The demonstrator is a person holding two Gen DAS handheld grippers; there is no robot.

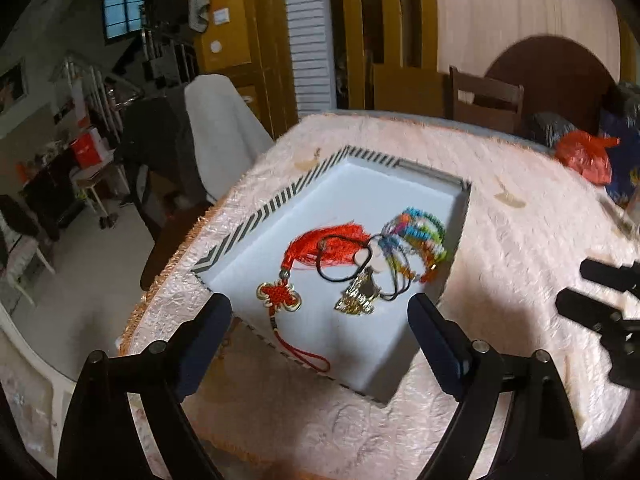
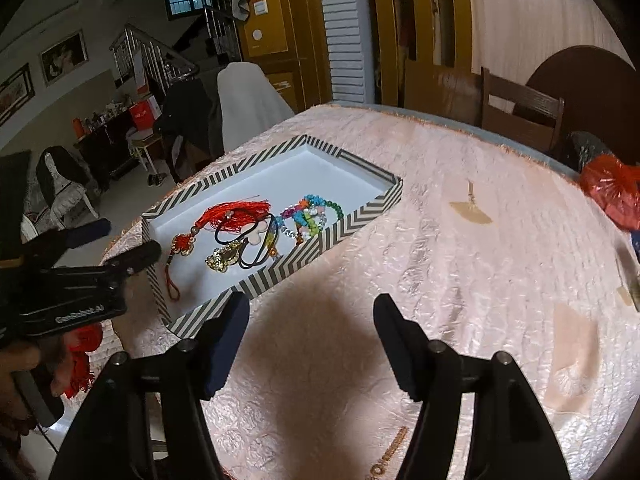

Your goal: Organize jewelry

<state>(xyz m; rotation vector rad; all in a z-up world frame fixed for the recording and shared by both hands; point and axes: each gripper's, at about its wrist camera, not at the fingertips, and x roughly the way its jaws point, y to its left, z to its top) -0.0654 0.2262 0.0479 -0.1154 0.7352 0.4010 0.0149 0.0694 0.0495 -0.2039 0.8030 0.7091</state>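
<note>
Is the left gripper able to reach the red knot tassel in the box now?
Probably yes. The left gripper is open and hangs just above the box, which has no lid. The red knot tassel lies uncovered at the near end, though a black cord crosses its fringe.

Jewelry (image 1: 362, 258) crowded the box's (image 2: 320, 240) near right corner; its far half and the worktop (image 2: 460, 264) beside lay open.
</note>
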